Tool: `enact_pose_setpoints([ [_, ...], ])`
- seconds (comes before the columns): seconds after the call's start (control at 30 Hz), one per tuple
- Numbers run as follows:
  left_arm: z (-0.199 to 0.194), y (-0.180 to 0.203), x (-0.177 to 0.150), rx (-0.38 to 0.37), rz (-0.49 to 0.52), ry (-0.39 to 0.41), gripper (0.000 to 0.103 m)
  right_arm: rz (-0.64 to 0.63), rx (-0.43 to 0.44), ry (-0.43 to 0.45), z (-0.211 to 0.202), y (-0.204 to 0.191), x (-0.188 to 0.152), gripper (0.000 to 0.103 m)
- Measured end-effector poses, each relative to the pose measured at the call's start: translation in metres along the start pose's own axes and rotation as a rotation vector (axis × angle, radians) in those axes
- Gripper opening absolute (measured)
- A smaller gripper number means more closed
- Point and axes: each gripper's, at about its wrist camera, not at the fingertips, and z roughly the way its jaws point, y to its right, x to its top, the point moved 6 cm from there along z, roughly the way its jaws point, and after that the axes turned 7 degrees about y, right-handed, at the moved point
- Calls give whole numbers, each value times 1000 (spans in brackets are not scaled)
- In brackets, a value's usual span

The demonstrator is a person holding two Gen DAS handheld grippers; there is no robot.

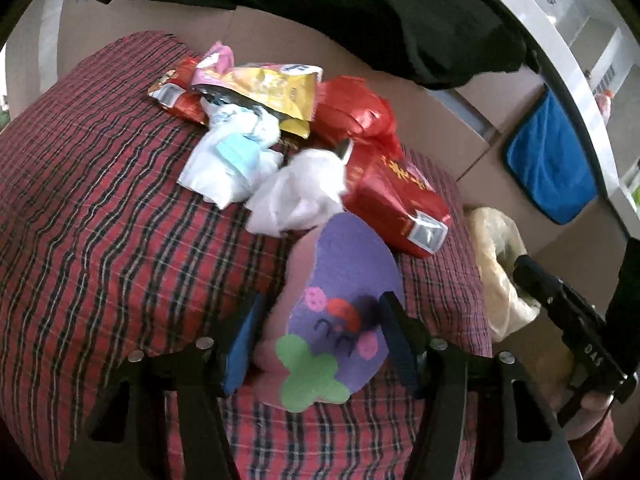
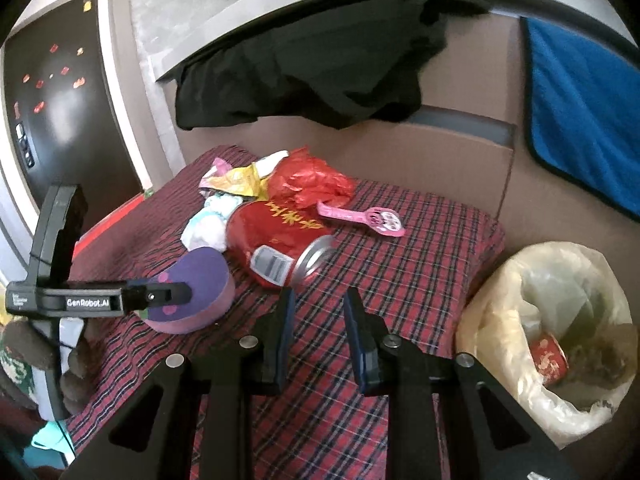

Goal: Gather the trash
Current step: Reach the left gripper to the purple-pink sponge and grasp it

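A purple and pink felt oval box (image 1: 340, 320) with flower and face patches sits on the red plaid cloth (image 1: 100, 220). My left gripper (image 1: 320, 336) is open with its fingers on either side of the box; it also shows in the right wrist view (image 2: 168, 294). A trash pile lies beyond: red snack bag (image 1: 396, 204), white tissues (image 1: 296, 196), yellow wrapper (image 1: 280, 92), red plastic bag (image 1: 352, 108). My right gripper (image 2: 320, 336) is open and empty above the cloth, near the red snack bag (image 2: 276, 236). A bin with a yellowish liner (image 2: 552, 320) stands to the right.
A pink toy spoon (image 2: 364, 216) lies on the cloth behind the bag. A black cloth (image 2: 320, 76) and a blue towel (image 2: 584, 108) hang on the cardboard wall behind. A red cup (image 2: 548, 358) lies in the bin.
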Motion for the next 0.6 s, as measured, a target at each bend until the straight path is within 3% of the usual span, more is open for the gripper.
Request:
enact_pose_setpoints([
  [0.23, -6, 36, -12, -41, 59, -10, 52, 36, -11, 16, -10, 13, -3, 24],
  [0.47, 14, 47, -2, -50, -16, -16, 50, 64, -15, 28, -18, 24, -7, 24],
  [0.6, 24, 55, 0, -67, -24, -20, 35, 61, -26, 30, -21, 28, -10, 24],
])
